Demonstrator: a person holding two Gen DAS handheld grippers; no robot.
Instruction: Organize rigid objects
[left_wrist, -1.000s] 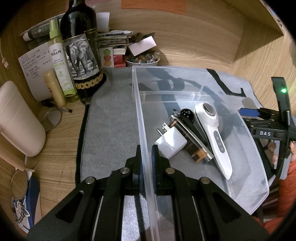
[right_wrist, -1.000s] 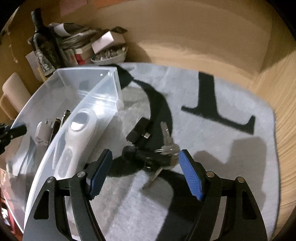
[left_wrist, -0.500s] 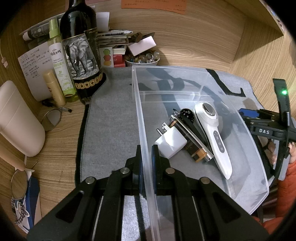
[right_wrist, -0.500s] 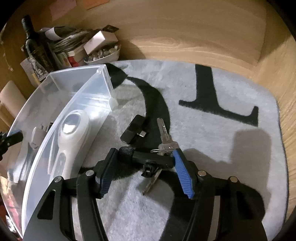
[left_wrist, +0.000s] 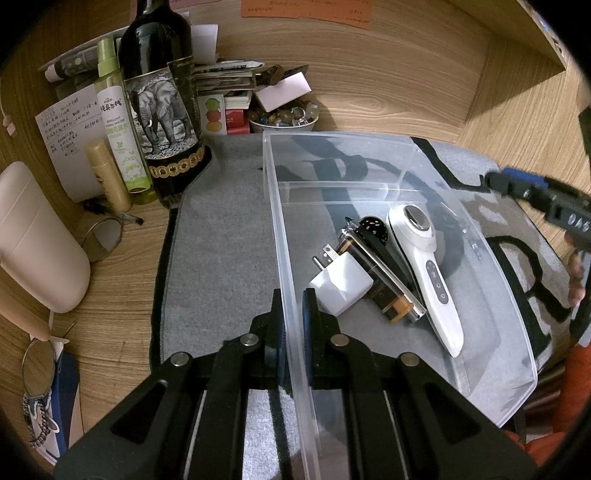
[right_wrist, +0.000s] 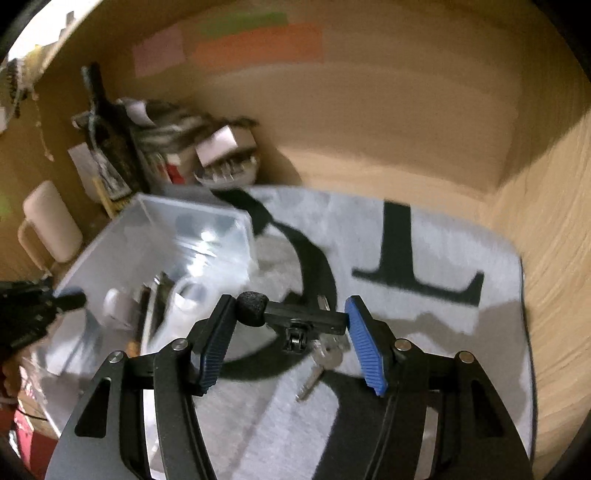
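Observation:
My left gripper (left_wrist: 293, 295) is shut on the near left wall of a clear plastic bin (left_wrist: 332, 137). In the bin lie a white plug charger (left_wrist: 341, 282), a black and amber stick (left_wrist: 384, 284), a black ball (left_wrist: 373, 227) and a white handheld device (left_wrist: 428, 266). My right gripper (right_wrist: 288, 306) is shut on a black key fob (right_wrist: 306, 316) with a foam ball end. Its silver keys (right_wrist: 325, 356) dangle below, just above the grey mat (right_wrist: 443, 295). The bin (right_wrist: 192, 221) stands to the left of it. The right gripper (left_wrist: 532, 192) also shows past the bin's right wall.
A dark wine bottle (left_wrist: 162, 103), a green spray bottle (left_wrist: 118, 125), a small tan bottle (left_wrist: 107, 177) and a bowl of trinkets (left_wrist: 284, 118) crowd the back left corner. A beige container (left_wrist: 33, 236) stands at the left. Wooden walls close in behind and to the right.
The right gripper's jaws closed on the key fob and lifted it with its keys off the mat. The left gripper and the bin have not moved.

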